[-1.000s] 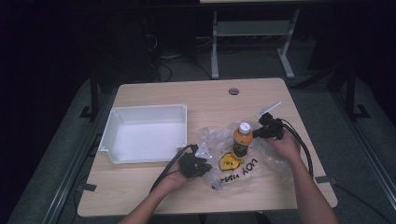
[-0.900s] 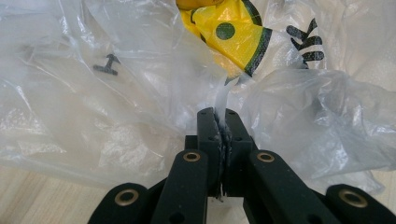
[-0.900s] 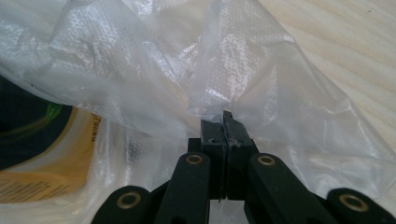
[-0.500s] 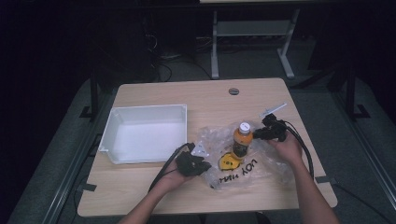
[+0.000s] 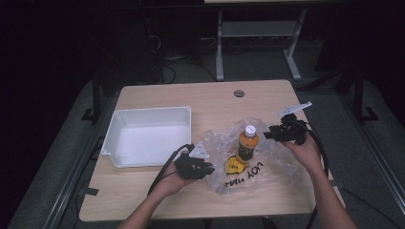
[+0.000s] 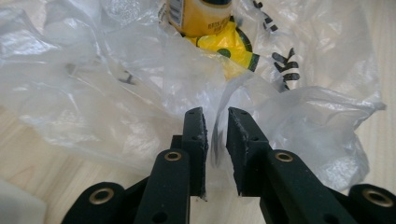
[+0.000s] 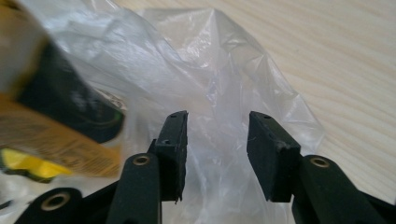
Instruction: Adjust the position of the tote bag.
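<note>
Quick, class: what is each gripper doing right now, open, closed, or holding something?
Left gripper: open slightly, jaws just opening, a fold of the plastic bag between them.
Right gripper: open, jaws just opening, holding nothing.

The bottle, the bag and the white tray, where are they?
Bottle [image 5: 248,144], high view, on its orange body.
Bag [image 5: 282,164], high view, on its crinkled right side.
Tray [image 5: 150,112], high view, on its far rim.

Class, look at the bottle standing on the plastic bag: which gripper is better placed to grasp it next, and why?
Probably the right gripper: it sits level with the bottle, pointing at it, jaws apart and empty. The left gripper lies low at the plastic bag edge, film between its narrow jaws.
</note>
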`<action>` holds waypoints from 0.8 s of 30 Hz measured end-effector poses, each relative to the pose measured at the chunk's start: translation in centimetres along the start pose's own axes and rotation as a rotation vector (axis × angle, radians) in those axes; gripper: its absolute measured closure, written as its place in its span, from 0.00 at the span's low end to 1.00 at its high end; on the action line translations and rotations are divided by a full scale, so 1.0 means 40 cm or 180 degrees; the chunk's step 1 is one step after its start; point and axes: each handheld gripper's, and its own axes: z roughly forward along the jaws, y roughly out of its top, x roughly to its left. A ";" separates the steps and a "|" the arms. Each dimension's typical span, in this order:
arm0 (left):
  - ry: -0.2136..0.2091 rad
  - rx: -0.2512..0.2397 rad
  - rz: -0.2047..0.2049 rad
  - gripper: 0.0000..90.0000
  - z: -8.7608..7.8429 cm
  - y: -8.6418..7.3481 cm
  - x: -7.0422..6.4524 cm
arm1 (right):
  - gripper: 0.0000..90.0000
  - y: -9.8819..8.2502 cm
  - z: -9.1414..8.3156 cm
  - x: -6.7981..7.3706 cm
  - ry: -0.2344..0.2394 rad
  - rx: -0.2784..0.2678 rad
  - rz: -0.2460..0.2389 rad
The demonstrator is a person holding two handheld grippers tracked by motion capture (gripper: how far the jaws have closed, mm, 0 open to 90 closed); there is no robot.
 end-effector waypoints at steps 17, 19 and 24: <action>-0.0044 -0.0038 0.0083 0.74 -0.110 0.043 0.004 | 0.50 -0.073 -0.169 0.081 -0.0089 -0.0399 -0.0080; -0.0050 -0.0051 0.0085 0.72 -0.119 0.050 0.003 | 0.49 -0.085 -0.187 0.088 -0.0095 -0.0409 -0.0075; -0.0058 -0.0042 0.0115 0.70 -0.142 0.076 0.002 | 0.47 -0.114 -0.209 0.106 -0.0102 -0.0452 -0.0084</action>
